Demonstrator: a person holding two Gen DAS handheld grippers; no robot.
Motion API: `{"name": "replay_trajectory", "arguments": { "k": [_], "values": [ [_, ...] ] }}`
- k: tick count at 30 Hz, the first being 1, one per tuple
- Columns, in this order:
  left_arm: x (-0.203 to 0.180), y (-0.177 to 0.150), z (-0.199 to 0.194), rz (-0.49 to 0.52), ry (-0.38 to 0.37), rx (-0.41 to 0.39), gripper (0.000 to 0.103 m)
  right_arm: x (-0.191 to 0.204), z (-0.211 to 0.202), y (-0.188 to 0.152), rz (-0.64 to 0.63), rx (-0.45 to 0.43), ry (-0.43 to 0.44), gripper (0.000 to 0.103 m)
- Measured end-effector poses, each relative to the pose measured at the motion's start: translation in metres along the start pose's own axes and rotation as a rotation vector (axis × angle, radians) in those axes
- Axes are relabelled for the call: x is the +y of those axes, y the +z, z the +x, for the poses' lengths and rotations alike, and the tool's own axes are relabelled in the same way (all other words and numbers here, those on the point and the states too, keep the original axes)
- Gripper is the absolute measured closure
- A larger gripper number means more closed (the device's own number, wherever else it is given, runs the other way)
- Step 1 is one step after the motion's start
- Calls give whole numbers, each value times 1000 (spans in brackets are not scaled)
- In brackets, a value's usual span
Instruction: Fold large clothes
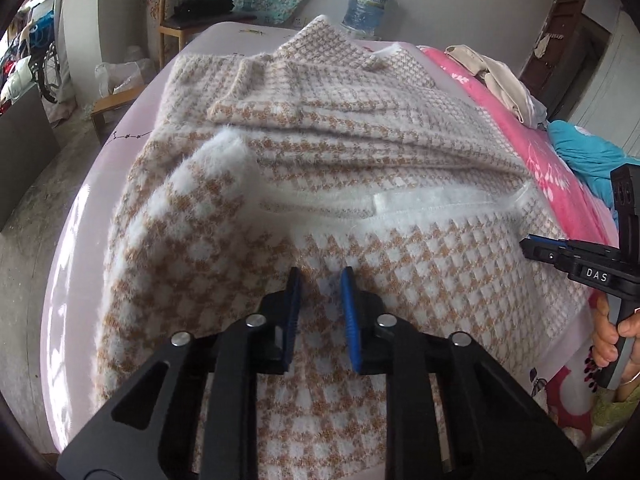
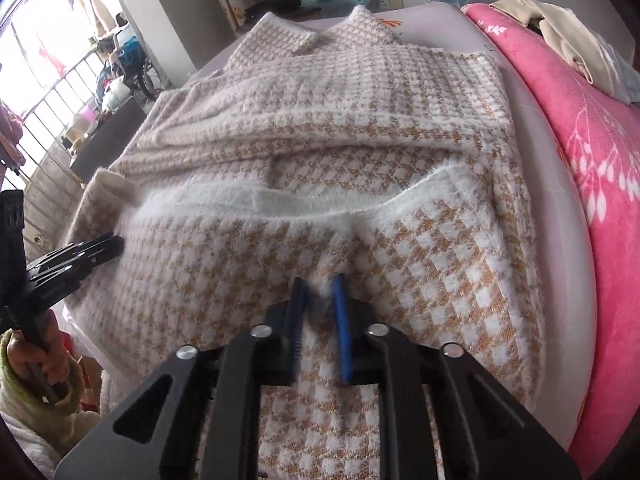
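Note:
A large fuzzy white-and-tan houndstooth sweater [image 1: 360, 152] lies on the bed, its near part folded up over the body, white hem band [image 2: 304, 204] across the middle. My left gripper [image 1: 322, 280] rests on the near fabric, its jaws a small gap apart with sweater cloth showing between them. My right gripper [image 2: 320, 286] pinches a fuzzy ridge of the sweater [image 2: 400, 240] between its blue pads. The right gripper also shows at the right edge of the left wrist view [image 1: 576, 256]; the left gripper shows at the left edge of the right wrist view [image 2: 80, 252].
The bed has a pale lilac sheet [image 1: 80, 220] and a pink flowered blanket [image 2: 592, 152] along the right side, with beige clothes [image 1: 492, 76] piled on it. A wooden chair [image 1: 188, 16] and a water bottle [image 1: 366, 4] stand beyond the bed.

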State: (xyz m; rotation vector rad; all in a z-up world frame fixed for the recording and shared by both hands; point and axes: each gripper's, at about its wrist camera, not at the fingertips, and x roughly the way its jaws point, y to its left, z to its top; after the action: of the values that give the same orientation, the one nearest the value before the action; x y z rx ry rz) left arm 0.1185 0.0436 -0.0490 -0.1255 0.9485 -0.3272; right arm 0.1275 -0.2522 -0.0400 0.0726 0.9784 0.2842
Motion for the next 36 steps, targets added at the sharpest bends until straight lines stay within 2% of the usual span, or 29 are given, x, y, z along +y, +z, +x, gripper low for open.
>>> {"name": "replay_trajectory", "arguments": {
  "k": [3, 8, 10, 14, 16, 19, 21, 23, 25, 27, 30, 35, 36],
  "values": [
    [-3, 6, -5, 17, 14, -26, 100, 3, -6, 3, -14, -26, -18, 98],
    [-7, 30, -30, 38, 14, -136, 100, 8, -43, 21, -16, -147, -27, 98],
    [-4, 36, -26, 39, 22, -138, 100, 10, -44, 28, -28, -165, -38, 98],
    [8, 32, 13, 2, 31, -19, 99, 7, -10, 31, -40, -103, -65, 98],
    [11, 29, 12, 2, 21, -34, 95, 3, 11, 27, -44, -33, -63, 98],
    [14, 31, -2, 5, 45, -50, 85, -6, 2, 26, -11, -36, -28, 83],
    [22, 32, -18, -3, 79, -91, 80, -16, -17, 25, 19, -91, -25, 60],
    [33, 34, -31, -20, 132, -127, 75, -31, -34, 25, 51, -136, -57, 58],
    [46, 37, -37, -42, 178, -145, 65, -45, -40, 24, 74, -144, -95, 55],
    [58, 40, -28, -61, 209, -100, 54, -59, -37, 24, 104, -121, -120, 53],
    [72, 41, -11, -97, 222, -25, 54, -70, -29, 25, 122, -104, -127, 53],
    [79, 37, -13, -120, 220, -57, 54, -70, -19, 27, 107, -85, -112, 52],
    [79, 36, -15, -118, 221, -68, 56, -68, -21, 27, 99, -87, -111, 52]
  ]
}}
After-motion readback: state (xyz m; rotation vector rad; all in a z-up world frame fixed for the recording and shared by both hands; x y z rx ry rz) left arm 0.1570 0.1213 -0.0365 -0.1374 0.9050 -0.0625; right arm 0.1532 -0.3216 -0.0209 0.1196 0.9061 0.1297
